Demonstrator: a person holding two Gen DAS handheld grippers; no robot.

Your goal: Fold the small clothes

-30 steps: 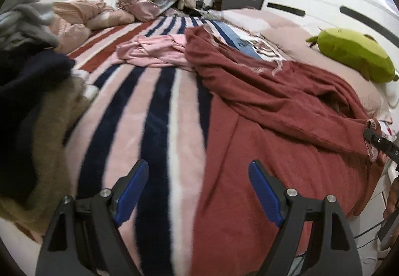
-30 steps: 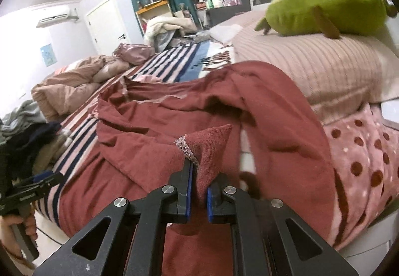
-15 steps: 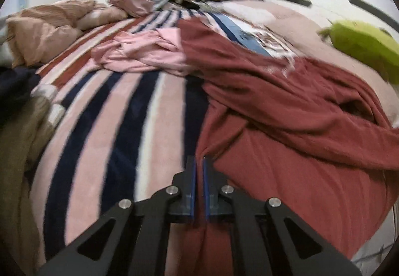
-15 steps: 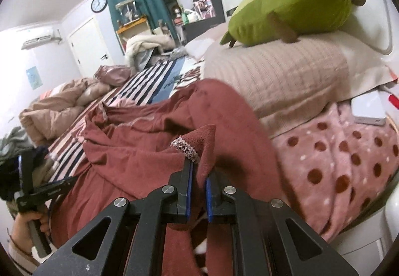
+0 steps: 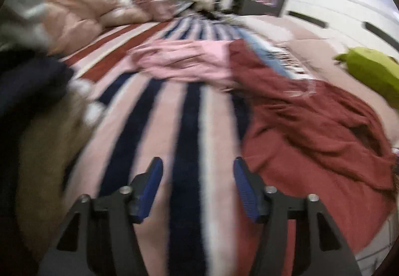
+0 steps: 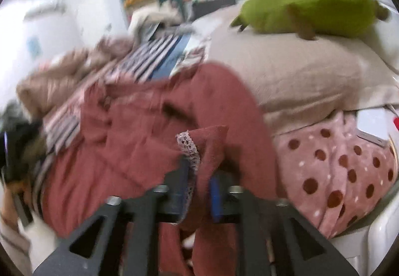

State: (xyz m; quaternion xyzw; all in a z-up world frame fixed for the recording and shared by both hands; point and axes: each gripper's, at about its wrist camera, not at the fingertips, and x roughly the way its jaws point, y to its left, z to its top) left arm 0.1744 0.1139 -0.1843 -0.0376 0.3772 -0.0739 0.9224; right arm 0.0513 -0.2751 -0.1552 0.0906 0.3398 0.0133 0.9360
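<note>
1. The red garment (image 6: 159, 126) sprawls across the frame's middle on the striped bed (image 5: 159, 111); its lace-trimmed corner sits between the opening right claw (image 6: 198, 176), pads parting.
2. The left claw (image 5: 197, 186) opens, empty, over stripes.
3. Judgement: lay the corner flat before regripping.
4. Blur hides the hem and the heap at the left edge.

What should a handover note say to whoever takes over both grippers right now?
Left gripper: jaws opening, nothing between them, over the striped blanket.
Right gripper: jaws opening, with the lace-trimmed corner of the red garment between them, apparently being let go.
The red garment lies rumpled along the bed's edge below the pillow; a pink garment lies crumpled farther up.
Done: no fold visible.
Left: spread and fold the red garment, then the pink.
</note>
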